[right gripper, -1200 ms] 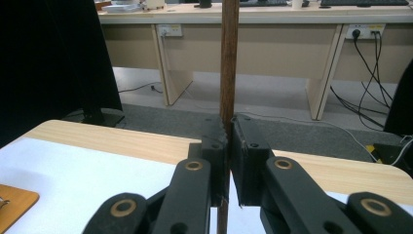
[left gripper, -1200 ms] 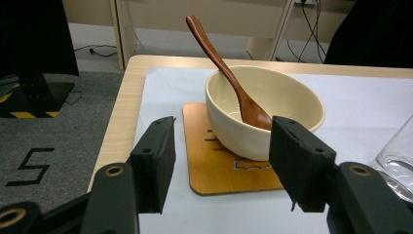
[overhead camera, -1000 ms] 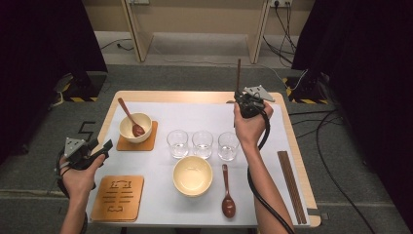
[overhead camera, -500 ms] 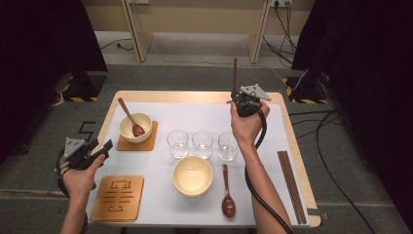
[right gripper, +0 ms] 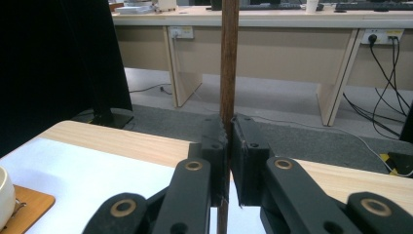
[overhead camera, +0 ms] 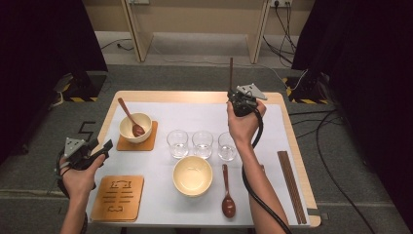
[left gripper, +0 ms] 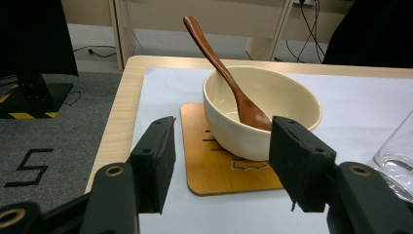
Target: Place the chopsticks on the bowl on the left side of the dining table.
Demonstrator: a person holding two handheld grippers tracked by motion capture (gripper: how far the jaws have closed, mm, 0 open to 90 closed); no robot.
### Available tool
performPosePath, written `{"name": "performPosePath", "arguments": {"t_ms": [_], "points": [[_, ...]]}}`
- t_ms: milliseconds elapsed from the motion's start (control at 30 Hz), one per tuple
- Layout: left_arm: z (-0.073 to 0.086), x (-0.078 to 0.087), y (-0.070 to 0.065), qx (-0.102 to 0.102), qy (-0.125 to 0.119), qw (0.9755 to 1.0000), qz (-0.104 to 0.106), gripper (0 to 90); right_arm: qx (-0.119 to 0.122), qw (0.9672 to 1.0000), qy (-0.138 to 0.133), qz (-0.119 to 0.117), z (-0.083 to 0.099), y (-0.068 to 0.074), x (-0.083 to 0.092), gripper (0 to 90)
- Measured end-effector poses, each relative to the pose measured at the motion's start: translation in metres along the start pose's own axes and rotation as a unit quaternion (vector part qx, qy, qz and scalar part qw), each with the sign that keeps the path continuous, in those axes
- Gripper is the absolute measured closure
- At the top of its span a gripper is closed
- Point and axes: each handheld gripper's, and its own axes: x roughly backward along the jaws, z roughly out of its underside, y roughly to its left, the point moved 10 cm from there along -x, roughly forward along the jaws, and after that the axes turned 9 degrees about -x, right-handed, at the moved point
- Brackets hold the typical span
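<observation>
The counter (overhead camera: 292, 146) is carrying a table setting on a white sheet, and the job in hand looks like laying out places to eat. At the back left a cream bowl (overhead camera: 135, 127) is sitting on a wooden mat (overhead camera: 152, 141) with a wooden spoon (overhead camera: 129, 115) leaning in it. A second wooden mat (overhead camera: 118, 197) is lying bare at the front left. A second cream bowl (overhead camera: 193, 175) is waiting near the front middle, with another spoon (overhead camera: 227, 192) lying flat just beside it. Three glasses (overhead camera: 202, 144) are standing in a row between the two bowls. More chopsticks (overhead camera: 291, 185) are lying along the counter's right edge. The right claw (right gripper: 228, 146) is squeezing tight on one brown chopstick (overhead camera: 231, 73), holding it straight up in the air over the back of the counter, well apart from the others. The left claw (left gripper: 221, 161) is hanging wide apart with nothing in it, low at the counter's left side, pointing at the bowl on the mat. I think the step right now is carrying the chopstick to its place. Next, the right claw will need to tip the stick down flat and lower it gently by a bowl before letting go, so it is not rolling away.
</observation>
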Motion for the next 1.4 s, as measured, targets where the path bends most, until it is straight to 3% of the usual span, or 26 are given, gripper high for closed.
{"name": "performPosePath", "arguments": {"t_ms": [1400], "points": [[-0.002, 0.001, -0.004, -0.002, -0.001, 1.0000, 0.004, 42.5, 0.004, 0.9998, 0.004, -0.018, 0.004, 0.023, -0.012, 85.0]]}}
